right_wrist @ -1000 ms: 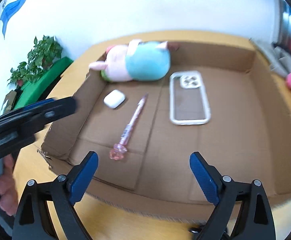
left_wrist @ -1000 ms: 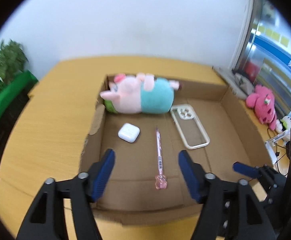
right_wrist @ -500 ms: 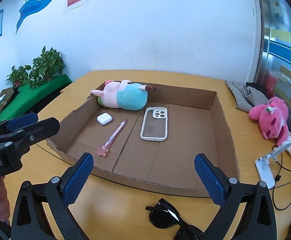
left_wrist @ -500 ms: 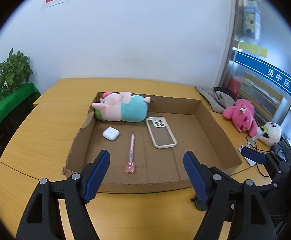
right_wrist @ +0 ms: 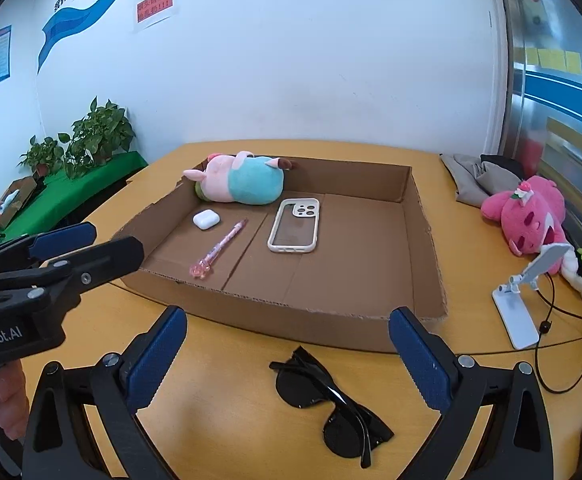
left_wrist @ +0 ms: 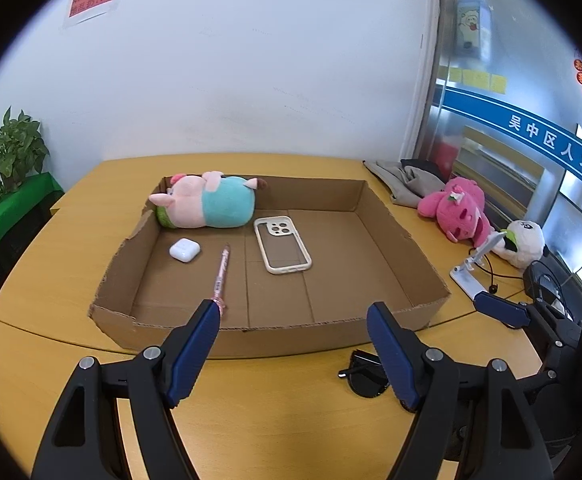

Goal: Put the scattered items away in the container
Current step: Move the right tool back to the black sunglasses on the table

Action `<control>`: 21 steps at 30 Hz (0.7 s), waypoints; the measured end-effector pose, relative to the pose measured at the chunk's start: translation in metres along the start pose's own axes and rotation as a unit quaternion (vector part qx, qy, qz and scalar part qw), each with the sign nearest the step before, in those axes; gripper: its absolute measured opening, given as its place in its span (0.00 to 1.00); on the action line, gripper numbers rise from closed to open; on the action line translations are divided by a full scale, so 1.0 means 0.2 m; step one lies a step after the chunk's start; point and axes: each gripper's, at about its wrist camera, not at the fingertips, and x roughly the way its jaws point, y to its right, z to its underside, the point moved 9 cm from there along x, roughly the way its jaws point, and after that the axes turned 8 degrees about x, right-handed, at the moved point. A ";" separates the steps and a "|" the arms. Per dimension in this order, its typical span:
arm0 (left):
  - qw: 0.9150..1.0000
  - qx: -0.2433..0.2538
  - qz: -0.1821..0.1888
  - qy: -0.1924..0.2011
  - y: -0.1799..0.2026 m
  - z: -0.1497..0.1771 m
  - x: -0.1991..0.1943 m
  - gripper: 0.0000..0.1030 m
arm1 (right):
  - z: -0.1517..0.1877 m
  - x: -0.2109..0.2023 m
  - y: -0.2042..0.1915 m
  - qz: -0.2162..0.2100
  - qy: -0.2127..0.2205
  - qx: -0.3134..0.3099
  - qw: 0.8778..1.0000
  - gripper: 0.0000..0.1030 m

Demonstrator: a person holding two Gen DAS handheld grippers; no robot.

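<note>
A shallow cardboard box (left_wrist: 271, 336) (right_wrist: 291, 320) lies on the yellow table. Inside it are a pink and teal plush pig (left_wrist: 211, 204) (right_wrist: 243, 182), a white earbud case (left_wrist: 184, 249) (right_wrist: 206, 219), a pink pen (left_wrist: 222, 272) (right_wrist: 221, 248) and a cream phone case (left_wrist: 283, 244) (right_wrist: 295, 226). Black folded sunglasses (left_wrist: 365, 376) (right_wrist: 323, 392) rest on the table just in front of the box's near wall. My left gripper (left_wrist: 293, 312) hovers open before the box, empty. My right gripper (right_wrist: 287, 316) is open wide above the sunglasses, not touching them.
To the right of the box sit a pink plush (left_wrist: 455, 208), a white plush (left_wrist: 525, 244), a white phone stand (right_wrist: 519, 312) with a cable, and grey cloth (left_wrist: 403, 180). Potted plants (right_wrist: 99, 136) stand on a green ledge at left. A hand (right_wrist: 7, 392) holds the left gripper's handle.
Both grippers have drawn back from over the box and risen a little, so the whole box and the sunglasses now show. Their jaws stand slightly wider.
</note>
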 end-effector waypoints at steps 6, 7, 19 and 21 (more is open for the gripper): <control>1.000 0.005 0.002 0.000 0.04 0.03 -0.01 0.74 | 0.04 -0.03 0.04 0.003 0.004 0.004 1.000 1.00; 1.000 0.004 0.001 -0.001 0.04 0.04 -0.01 0.74 | 0.05 -0.04 0.04 0.003 0.004 0.004 1.000 1.00; 0.999 -0.029 0.010 -0.043 -0.01 0.26 0.06 0.74 | 0.22 0.02 0.20 0.010 -0.036 0.009 0.999 1.00; 0.998 -0.034 0.016 -0.054 -0.02 0.31 0.08 0.74 | 0.27 0.07 0.32 0.033 -0.055 0.022 0.998 1.00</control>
